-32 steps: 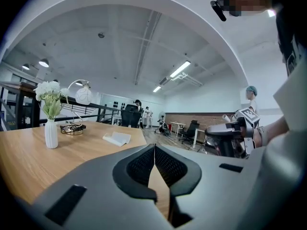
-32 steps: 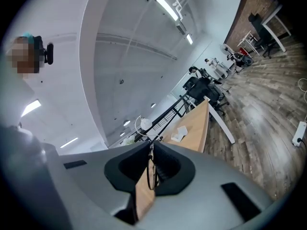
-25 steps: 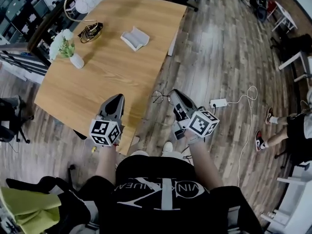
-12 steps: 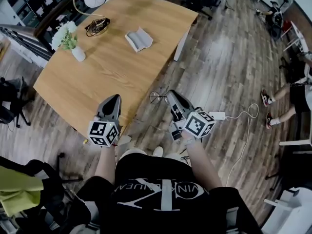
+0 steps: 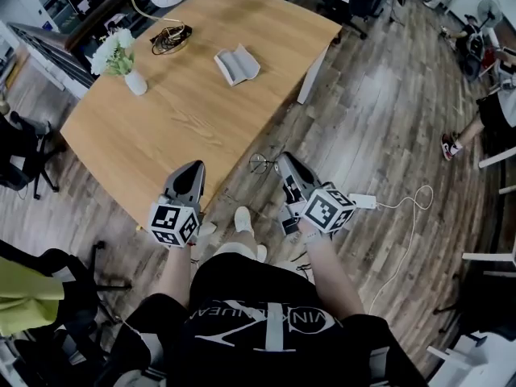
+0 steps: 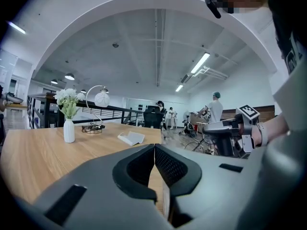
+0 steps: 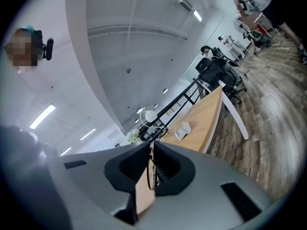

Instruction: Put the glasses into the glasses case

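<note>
Far left on the table (image 5: 161,135) stands a vase of flowers (image 5: 129,67), well clear of anything I mean to do. My left claw (image 5: 193,168) hovers over the near edge of the table, pressed together on nothing (its own view shows the two pads meeting with only wood beyond them).

Further right and toward the far side of the table lies the case (image 5: 237,63), open and pale, well apart from both my claws. The glasses (image 5: 260,164) are not over the table at all. They hang out over the floor (image 5: 379,103), just beside the table's edge, pinched by a thin bit of frame in my right claw (image 5: 280,161), which is closed nearly flat on them. A power strip (image 5: 363,201) with its cable lies on the floor to my right.

My worry is the grip: such a slim wire frame held at one small spot could swivel or slide out as I carry it, and it would drop onto the floor, not the table. The case looks light too. If I push the glasses in while my left claw is not steadying it, it may skid or tip. The cable is near my feet (a snag if I step that way).
</note>
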`<state>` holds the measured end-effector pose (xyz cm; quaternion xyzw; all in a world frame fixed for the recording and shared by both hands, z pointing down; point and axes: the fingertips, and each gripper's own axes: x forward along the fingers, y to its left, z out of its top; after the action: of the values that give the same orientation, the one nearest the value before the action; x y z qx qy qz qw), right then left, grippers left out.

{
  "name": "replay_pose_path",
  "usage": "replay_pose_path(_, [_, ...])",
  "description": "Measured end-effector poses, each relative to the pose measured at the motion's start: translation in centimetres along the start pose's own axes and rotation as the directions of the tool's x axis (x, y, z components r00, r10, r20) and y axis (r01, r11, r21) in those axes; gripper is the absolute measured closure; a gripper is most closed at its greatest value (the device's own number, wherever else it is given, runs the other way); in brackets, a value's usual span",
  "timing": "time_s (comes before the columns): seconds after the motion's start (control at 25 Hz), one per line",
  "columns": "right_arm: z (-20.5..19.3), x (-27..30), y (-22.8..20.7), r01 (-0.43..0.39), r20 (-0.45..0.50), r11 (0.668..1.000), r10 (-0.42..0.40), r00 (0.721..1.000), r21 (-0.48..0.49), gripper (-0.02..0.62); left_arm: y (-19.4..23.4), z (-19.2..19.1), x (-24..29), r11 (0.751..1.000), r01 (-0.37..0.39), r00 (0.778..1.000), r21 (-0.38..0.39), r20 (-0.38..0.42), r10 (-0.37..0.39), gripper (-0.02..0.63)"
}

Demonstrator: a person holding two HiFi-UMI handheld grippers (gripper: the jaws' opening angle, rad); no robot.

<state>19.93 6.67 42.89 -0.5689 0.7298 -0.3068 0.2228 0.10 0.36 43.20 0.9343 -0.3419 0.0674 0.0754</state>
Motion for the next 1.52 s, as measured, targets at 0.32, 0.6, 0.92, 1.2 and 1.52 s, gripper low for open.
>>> replay_pose_path(0.32, [0.9,4.4,-2.7,0.005,-0.042,1.0,-0.005,0.999,0.001,0.555,2.3,-0.7,4.4,1.0,-0.012,1.0,-0.011,-0.014,0.012,0.588])
replay_pose_path(0.6, [2.8,10.0,-4.9,-0.02,-0.091,1.0,0.018,0.996,-0.015,0.555,5.7,-0.3,9.4,0.999,-0.05,0.999,-0.013,-0.011,0.05,0.588])
replay_pose_path(0.92, [2.8,16.9,-6.7,-0.024,-0.168,0.999,0.02,0.986,-0.021,0.555,9.8,-0.9,12.3,0.994,-0.1,0.994,-0.044,-0.044,0.098,0.588])
replay_pose_path(1.2, [2.7,22.1,-7.6,-0.028,-0.237,0.999,0.017,0.971,-0.042,0.555,13.9,-1.3,13.9,0.987,-0.157,0.986,-0.046,-0.055,0.154,0.588])
replay_pose_path(1.52, [3.8,26.4,-9.3,0.0,-0.225,0.997,-0.016,0.974,-0.071,0.555,15.9,-1.9,17.0,0.988,-0.14,0.989,-0.063,-0.055,0.136,0.588])
